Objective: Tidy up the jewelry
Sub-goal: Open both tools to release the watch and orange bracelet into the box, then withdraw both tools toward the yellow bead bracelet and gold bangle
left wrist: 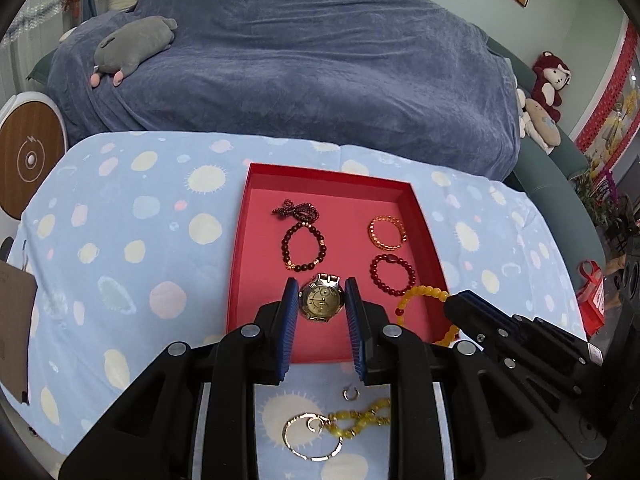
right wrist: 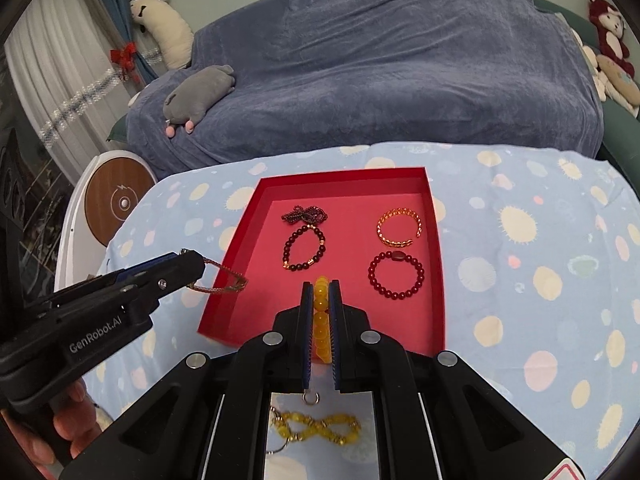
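Your shallow red cardboard tray [left wrist: 240, 236] sits in the middle of the pale blue spotted cloth [left wrist: 132, 216], and most of the sorting looks done. Down the tray's left side lie a bunched string of tiny dark beads [right wrist: 304, 213] and, nearer you, a dark brown bead bracelet [right wrist: 304, 249]; down its right side lie an open gold chain-link bangle [right wrist: 399, 229] and a red bead bracelet [right wrist: 396, 275]. Your left gripper [left wrist: 322, 300] is clamped on a gold-faced metal wristwatch [left wrist: 321, 299], holding it above the tray's near left part with the strap hanging beside the edge. Your right gripper [right wrist: 321, 300] is clenched on a yellow amber bead bracelet [right wrist: 321, 320], carried over the tray's near middle. Neither piece is set down yet, so both need a free spot; the near row looks open. Outside the tray, on the cloth nearest you, three things are left: a small silver ring [left wrist: 351, 393], a twisted yellow bead strand [left wrist: 360, 420] and a thin metal hoop bangle [left wrist: 312, 436]. Beyond the far edge is a couch under a blue-grey blanket [left wrist: 320, 60] with a grey plush toy [left wrist: 132, 44].
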A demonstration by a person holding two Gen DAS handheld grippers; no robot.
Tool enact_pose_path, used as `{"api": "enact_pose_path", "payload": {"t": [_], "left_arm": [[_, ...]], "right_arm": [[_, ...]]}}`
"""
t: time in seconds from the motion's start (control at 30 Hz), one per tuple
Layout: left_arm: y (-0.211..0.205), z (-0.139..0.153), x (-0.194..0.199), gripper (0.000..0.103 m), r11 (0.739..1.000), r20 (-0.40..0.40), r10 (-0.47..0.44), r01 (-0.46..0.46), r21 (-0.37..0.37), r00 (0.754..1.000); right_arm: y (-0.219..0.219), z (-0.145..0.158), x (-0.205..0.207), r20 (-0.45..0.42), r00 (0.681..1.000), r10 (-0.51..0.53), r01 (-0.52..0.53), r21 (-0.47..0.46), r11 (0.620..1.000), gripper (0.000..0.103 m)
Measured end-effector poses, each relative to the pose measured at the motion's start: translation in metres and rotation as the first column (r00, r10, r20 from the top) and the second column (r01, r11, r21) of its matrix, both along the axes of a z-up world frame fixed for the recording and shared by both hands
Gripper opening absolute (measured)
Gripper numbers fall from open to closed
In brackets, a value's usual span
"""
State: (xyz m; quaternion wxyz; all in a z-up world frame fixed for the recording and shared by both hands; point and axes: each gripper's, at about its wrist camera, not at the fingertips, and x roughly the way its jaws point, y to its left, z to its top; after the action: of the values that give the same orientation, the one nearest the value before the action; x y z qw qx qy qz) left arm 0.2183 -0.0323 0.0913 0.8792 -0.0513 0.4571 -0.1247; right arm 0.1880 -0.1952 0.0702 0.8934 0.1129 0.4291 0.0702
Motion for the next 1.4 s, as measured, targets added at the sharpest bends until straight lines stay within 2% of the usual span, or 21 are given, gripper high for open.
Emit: {"api": "enact_pose_path", "payload": {"t": [0.3, 0.4, 0.47, 0.53, 0.57, 0.6, 0.93, 1.1, 1.4], "left_arm": [[-0.004, -0.052, 0.026, 0.023, 0.998, -0.100, 0.022, -0.017, 0.054, 0.995], [-0.003, -0.058, 0.027, 0.023, 0.998, -0.108, 0.030, -0.024, 0.059, 0.994], [0.000, -0.055, 0.024, 0.025, 0.998, -0.091, 0.047, -0.042, 0.055, 0.995], [0.001, -0.050, 0.021, 0.036, 0.998, -0.084, 0.053, -0.049, 0.047, 0.995], [0.002, -0.048, 0.019, 0.046, 0.997, -0.077, 0.058, -0.055, 0.050, 0.995], [0.003, -0.044, 0.015, 0.047, 0.997, -0.061, 0.061, -0.058, 0.051, 0.996], [0.004, -0.032, -0.030, 0.047, 0.997, -0.046, 0.043, -0.040, 0.062, 0.998], [0.005, -0.036, -0.054, 0.051, 0.997, -0.061, 0.038, -0.034, 0.063, 0.997], [0.010, -0.050, -0.089, 0.051, 0.997, -0.090, 0.040, -0.034, 0.067, 0.995]], "right_arm": [[-0.010, -0.051, 0.026, -0.109, 0.993, -0.044, 0.037, -0.069, 0.997, 0.008], [-0.020, -0.052, 0.020, -0.096, 0.993, -0.071, 0.063, -0.080, 0.995, 0.020], [-0.028, -0.049, 0.013, -0.081, 0.993, -0.087, 0.081, -0.070, 0.994, 0.032], [-0.033, -0.046, 0.006, -0.069, 0.993, -0.097, 0.093, -0.064, 0.994, 0.038], [-0.035, -0.044, 0.001, -0.063, 0.993, -0.098, 0.094, -0.060, 0.994, 0.038], [-0.037, -0.042, -0.005, -0.057, 0.993, -0.101, 0.097, -0.060, 0.993, 0.038], [-0.039, -0.037, -0.060, -0.054, 0.992, -0.111, 0.111, -0.013, 0.994, 0.040], [-0.027, -0.041, -0.085, -0.061, 0.994, -0.089, 0.088, -0.017, 0.996, 0.040], [-0.015, -0.052, -0.120, -0.088, 0.992, -0.085, 0.086, 0.003, 0.996, 0.040]]}}
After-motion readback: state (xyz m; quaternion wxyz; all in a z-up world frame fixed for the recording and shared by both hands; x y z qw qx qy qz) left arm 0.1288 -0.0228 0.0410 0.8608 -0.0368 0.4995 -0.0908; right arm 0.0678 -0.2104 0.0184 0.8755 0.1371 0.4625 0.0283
